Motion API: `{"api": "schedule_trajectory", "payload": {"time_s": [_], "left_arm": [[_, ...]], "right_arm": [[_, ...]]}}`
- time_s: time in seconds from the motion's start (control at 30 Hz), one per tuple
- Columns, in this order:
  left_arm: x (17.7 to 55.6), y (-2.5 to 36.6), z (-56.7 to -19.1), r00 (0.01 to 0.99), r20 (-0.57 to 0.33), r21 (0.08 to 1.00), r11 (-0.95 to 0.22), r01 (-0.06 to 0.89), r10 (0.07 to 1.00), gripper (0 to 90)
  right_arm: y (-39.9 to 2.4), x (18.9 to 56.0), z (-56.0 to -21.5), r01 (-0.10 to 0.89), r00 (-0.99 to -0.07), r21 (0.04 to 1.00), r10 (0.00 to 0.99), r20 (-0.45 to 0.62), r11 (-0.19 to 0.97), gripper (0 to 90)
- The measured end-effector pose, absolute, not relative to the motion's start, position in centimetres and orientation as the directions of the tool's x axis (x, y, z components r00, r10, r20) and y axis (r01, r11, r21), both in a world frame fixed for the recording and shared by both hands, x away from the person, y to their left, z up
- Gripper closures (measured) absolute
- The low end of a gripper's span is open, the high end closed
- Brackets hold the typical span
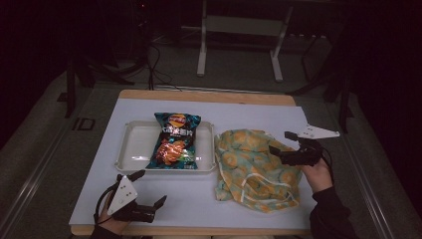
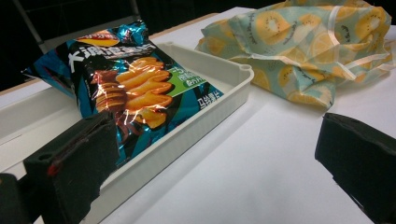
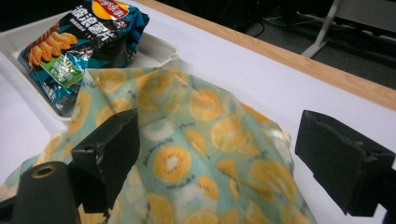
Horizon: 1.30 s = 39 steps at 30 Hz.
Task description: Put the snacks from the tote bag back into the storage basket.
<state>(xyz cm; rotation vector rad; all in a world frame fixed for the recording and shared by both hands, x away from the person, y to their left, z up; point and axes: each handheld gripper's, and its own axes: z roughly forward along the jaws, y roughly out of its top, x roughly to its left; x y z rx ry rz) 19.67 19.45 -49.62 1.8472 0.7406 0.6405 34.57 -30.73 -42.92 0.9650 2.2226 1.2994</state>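
High view: a white table [image 1: 209, 196] bears a crumpled fruit-print bag [image 1: 254, 167], a white tray [image 1: 134, 149] holding a crisp packet [image 1: 175, 141], and two wide-open, empty grippers, left gripper [image 1: 149, 191] and right gripper [image 1: 281, 142]. Nothing is grasped; any packing looks unstarted.

table [image 1: 149, 199]: white top, wood edge | white tray [image 1: 130, 149] | fruit-print cloth bag [image 1: 254, 169] beside tray

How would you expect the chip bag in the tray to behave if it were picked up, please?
The chip bag looks puffed, so probably light for its size. Its glossy film may slip or crinkle in a pinch. Hard squeezing would likely crush the contents. It leans on the tray rim, so a push may slide it.
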Motion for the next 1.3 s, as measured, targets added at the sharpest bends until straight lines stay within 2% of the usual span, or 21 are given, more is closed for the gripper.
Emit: {"api": "schedule_trajectory", "payload": {"time_s": [0.4,0.83,1.3], "left_arm": [[19.7,19.4,-49.6,0.673,0.098,0.929,-0.311,0.203,0.733,0.3],[19.7,19.4,-49.6,0.676,0.098,0.93,-0.309,0.199,0.731,0.3],[19.8,19.5,-49.6,0.678,0.09,0.933,-0.3,0.199,0.73,0.3]], "right_arm": [[-34.8,31.8,-45.5,0.363,-0.572,0.901,0.82,0.015,0.237,14.0],[-37.1,29.5,-46.8,0.333,-0.435,0.927,0.9,-0.011,0.172,14.0],[-38.8,27.7,-48.7,0.333,-0.357,0.936,0.934,0.008,0.119,11.7]]}}
